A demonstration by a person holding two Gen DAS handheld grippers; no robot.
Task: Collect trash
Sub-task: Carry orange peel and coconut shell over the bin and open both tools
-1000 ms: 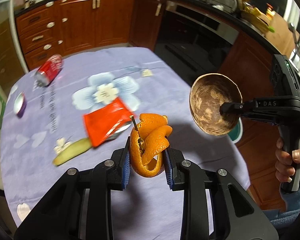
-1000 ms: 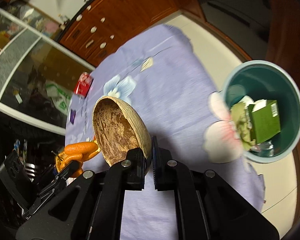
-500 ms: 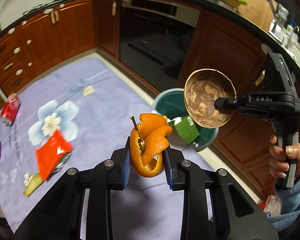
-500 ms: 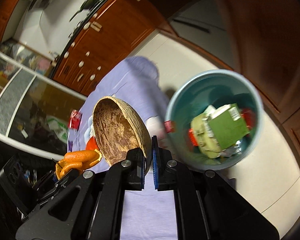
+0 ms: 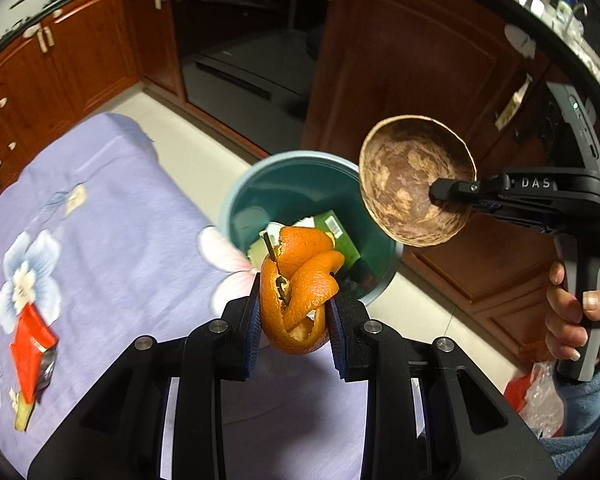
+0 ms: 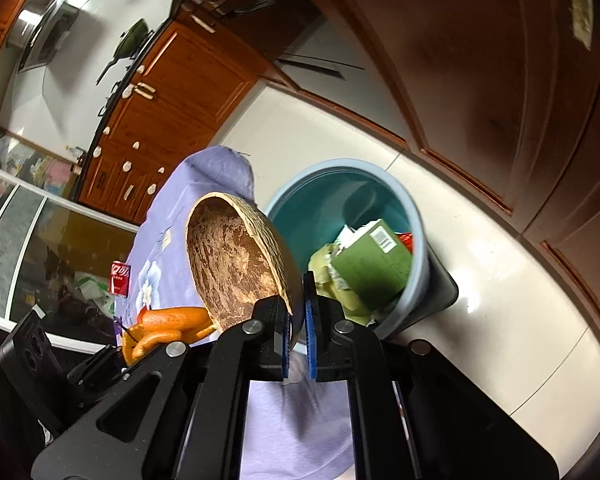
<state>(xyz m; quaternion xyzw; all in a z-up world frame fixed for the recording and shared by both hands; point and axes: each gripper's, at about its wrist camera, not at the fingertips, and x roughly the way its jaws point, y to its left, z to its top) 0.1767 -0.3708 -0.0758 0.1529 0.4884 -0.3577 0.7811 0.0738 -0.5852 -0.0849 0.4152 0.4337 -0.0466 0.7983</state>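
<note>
Two grippers hang over the table edge by the blue bin [image 5: 236, 208] on the floor. Left gripper [image 5: 294, 322] is clamped on a curl of orange peel [image 5: 296, 292]; right gripper [image 6: 297, 334], nearly closed, pinches the rim of a coconut shell [image 6: 232, 260]. A green carton [image 6: 374, 264] lies in the bin.

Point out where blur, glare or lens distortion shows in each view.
Left wrist view: fisheye bends the cabinets; the red wrapper smears with motion; the orange peel stays sharp. Right wrist view: glare on the floor tiles; the bin rim slightly blurred; the coconut shell crisp.
</note>
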